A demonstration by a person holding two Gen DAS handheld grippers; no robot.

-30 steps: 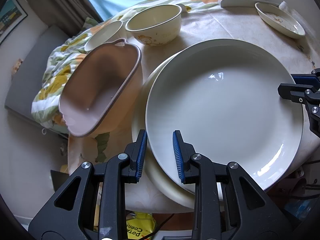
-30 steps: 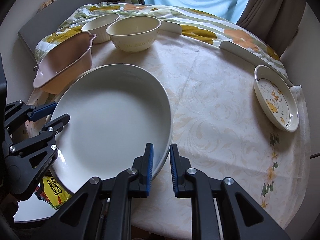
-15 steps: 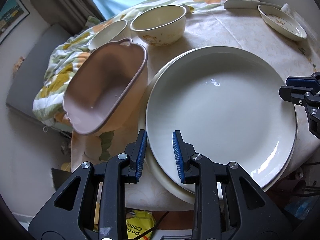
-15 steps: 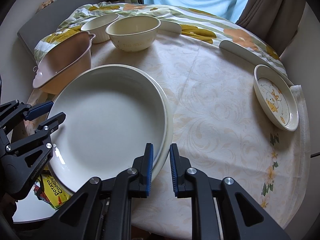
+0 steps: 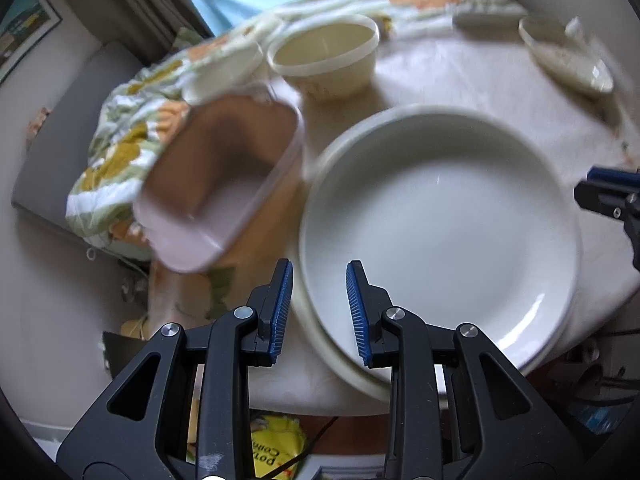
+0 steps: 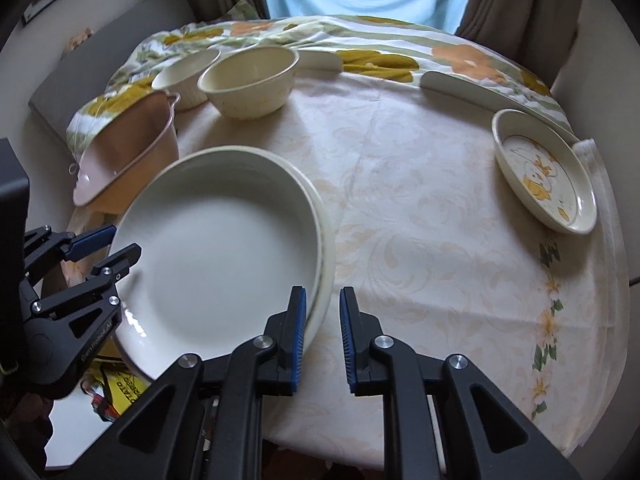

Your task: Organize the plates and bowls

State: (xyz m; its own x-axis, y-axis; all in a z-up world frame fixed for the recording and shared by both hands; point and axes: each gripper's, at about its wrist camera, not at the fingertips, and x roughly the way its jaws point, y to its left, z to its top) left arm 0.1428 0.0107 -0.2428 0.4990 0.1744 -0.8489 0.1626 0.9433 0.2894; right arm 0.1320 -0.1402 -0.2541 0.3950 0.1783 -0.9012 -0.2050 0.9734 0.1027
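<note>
A large white plate (image 5: 440, 232) (image 6: 224, 248) sits almost centred over a second cream plate (image 5: 320, 344) (image 6: 330, 256), whose rim shows around it. My left gripper (image 5: 320, 266) (image 6: 122, 240) is shut on the white plate's rim at the side nearest the pink dish. On the opposite rim my right gripper (image 6: 323, 292) (image 5: 588, 184) is shut too, its blue pads astride the edge. A pink oblong dish (image 5: 216, 184) (image 6: 124, 156) stands beside the plates. Behind it are a cream bowl (image 5: 324, 56) (image 6: 248, 80) and a smaller white bowl (image 5: 224, 68) (image 6: 184, 76).
A small duck-patterned plate (image 6: 544, 172) (image 5: 564, 56) lies at the table's far right edge. The round table (image 6: 420, 216) has a pale cloth, with a flowered cloth at the back. The plates overhang the near edge, and a yellow packet (image 5: 276, 440) lies below.
The white plate, held by both grippers, has shifted across and settled over the cream plate beneath. The left wrist view is now blurred by motion.
</note>
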